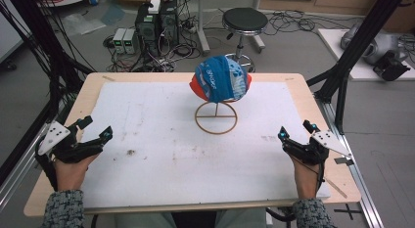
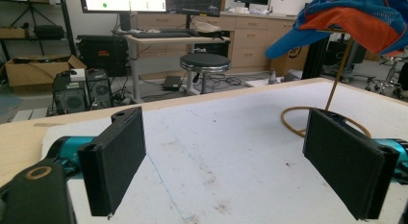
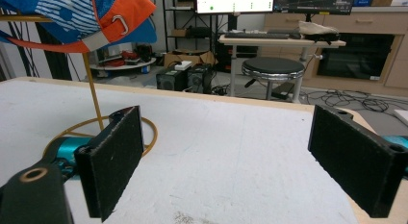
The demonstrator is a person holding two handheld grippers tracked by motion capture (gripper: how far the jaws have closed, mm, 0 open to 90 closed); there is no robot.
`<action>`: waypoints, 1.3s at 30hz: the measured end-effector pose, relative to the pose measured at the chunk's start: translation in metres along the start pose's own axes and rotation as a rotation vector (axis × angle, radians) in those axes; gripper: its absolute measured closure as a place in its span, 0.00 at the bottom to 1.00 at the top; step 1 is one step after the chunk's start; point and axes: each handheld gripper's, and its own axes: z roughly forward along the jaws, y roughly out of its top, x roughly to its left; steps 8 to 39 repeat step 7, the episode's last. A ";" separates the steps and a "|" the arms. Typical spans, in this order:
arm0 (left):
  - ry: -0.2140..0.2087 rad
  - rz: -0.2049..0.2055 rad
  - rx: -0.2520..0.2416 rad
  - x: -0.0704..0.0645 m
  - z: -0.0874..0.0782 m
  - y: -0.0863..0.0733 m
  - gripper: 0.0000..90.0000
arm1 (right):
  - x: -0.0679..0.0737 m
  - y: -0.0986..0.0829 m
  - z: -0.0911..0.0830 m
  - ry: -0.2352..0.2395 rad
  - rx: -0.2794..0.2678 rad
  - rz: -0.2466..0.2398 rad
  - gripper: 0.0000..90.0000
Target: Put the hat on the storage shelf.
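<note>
1. A blue and orange cap [image 1: 221,80] sits on top of a thin gold stand [image 1: 216,117], toward the far middle of the white mat [image 1: 161,154].
2. The left gripper [image 1: 97,129] rests well left of the stand, jaws spread, holding nothing.
3. The right gripper [image 1: 295,129] rests well right of the stand, jaws likewise spread and empty.

Right gripper [image 3: 226,166] low in frame, jaws spread wide, nothing between. Blue-and-orange cap [image 3: 77,17] upper left atop gold wire stand [image 3: 94,96], ring base on white table cover [image 3: 231,152]. Black stool [image 3: 272,70] and monitors [image 3: 274,3] behind.
</note>
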 end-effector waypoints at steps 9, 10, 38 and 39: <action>0.002 0.002 0.007 0.000 0.000 -0.002 0.17 | -0.001 -0.005 -0.001 0.006 -0.003 -0.001 0.13; 0.002 0.002 0.007 0.000 0.000 -0.002 0.17 | -0.001 -0.005 -0.001 0.006 -0.003 -0.001 0.13; 0.002 0.002 0.007 0.000 0.000 -0.002 0.17 | -0.001 -0.005 -0.001 0.006 -0.003 -0.001 0.13; 0.002 0.002 0.007 0.000 0.000 -0.002 0.17 | -0.001 -0.005 -0.001 0.006 -0.003 -0.001 0.13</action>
